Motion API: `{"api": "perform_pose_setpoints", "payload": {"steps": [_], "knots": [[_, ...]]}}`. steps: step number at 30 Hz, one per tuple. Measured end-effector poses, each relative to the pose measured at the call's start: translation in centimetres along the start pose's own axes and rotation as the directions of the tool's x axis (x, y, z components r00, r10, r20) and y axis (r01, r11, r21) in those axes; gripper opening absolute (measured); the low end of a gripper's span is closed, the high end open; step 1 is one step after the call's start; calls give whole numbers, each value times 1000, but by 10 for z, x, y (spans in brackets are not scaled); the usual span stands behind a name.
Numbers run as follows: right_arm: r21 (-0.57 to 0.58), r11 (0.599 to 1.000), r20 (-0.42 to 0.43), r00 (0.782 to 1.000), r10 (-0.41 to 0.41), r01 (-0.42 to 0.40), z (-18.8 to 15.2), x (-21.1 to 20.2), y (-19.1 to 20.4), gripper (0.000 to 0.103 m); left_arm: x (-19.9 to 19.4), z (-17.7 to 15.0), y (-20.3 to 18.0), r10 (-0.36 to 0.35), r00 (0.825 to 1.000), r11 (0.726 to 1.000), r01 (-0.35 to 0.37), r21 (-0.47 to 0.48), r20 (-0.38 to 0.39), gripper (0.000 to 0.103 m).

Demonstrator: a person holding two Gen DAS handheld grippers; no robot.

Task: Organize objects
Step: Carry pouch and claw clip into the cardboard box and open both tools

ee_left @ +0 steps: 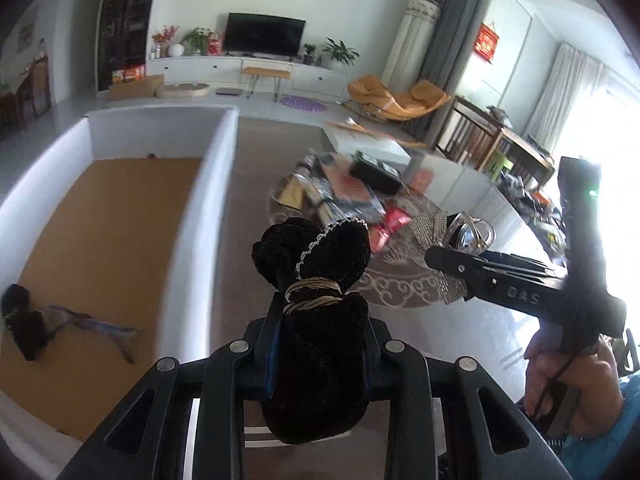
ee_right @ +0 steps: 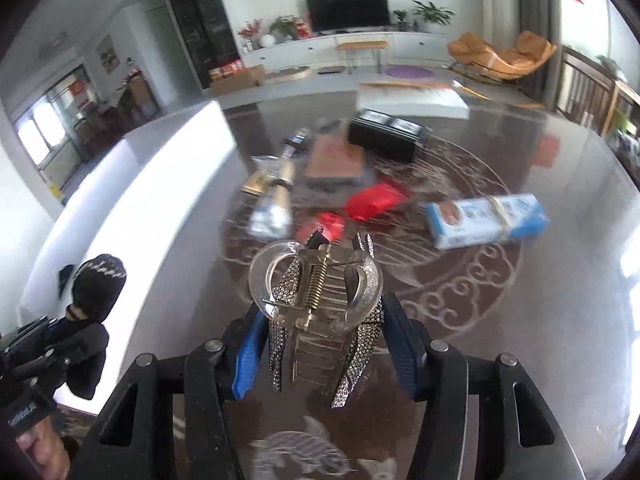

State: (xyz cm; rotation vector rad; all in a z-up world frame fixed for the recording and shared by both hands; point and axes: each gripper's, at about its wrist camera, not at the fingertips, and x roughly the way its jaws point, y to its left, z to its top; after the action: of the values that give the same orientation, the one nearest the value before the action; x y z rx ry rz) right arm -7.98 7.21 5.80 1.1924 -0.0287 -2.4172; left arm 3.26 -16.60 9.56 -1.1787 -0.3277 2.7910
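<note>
— Any writing that reads?
— Only "DAS" on the right gripper [ee_left: 460, 254] body, seen from the left wrist; the print on the blue-and-white pack [ee_right: 486, 220] is too blurred.
— What do the fingers hold?
— The left gripper [ee_left: 320, 344] is closed on a black velvet scrunchie [ee_left: 320, 320] bound with gold cord, just beside the white box [ee_left: 218, 184], which holds another dark scrunchie [ee_left: 24, 328]. The right gripper's blue-padded fingers [ee_right: 248, 360] clamp a clear rhinestone hair claw [ee_right: 320, 300].
— And the surface?
— A glossy brown table [ee_right: 520, 320] with scroll patterns and a blurred pile of packets [ee_right: 352, 184]. Behind it are a television [ee_left: 264, 34] and an orange lounge chair [ee_left: 396, 98].
</note>
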Motion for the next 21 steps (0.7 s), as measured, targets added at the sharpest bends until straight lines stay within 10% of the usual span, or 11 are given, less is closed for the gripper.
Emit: {"api": "perform_pose_setpoints", "payload": {"steps": [6, 12, 16, 21], "knots": [[-144, 946, -37, 957, 288, -290, 38, 9, 142, 56, -32, 7, 110, 252, 967, 959, -253, -126, -23, 29], [-219, 921, -303, 920, 250, -322, 38, 97, 234, 70, 2, -24, 190, 337, 886, 876, -419, -239, -318, 38], [-235, 928, -235, 943, 236, -290, 31, 85, 225, 86, -14, -24, 180, 337, 913, 877, -393, -276, -230, 72], [-227, 960, -2, 986, 169, -165, 21, 30, 157, 100, -21, -15, 126, 352, 932, 910, -362, -200, -88, 75]]}}
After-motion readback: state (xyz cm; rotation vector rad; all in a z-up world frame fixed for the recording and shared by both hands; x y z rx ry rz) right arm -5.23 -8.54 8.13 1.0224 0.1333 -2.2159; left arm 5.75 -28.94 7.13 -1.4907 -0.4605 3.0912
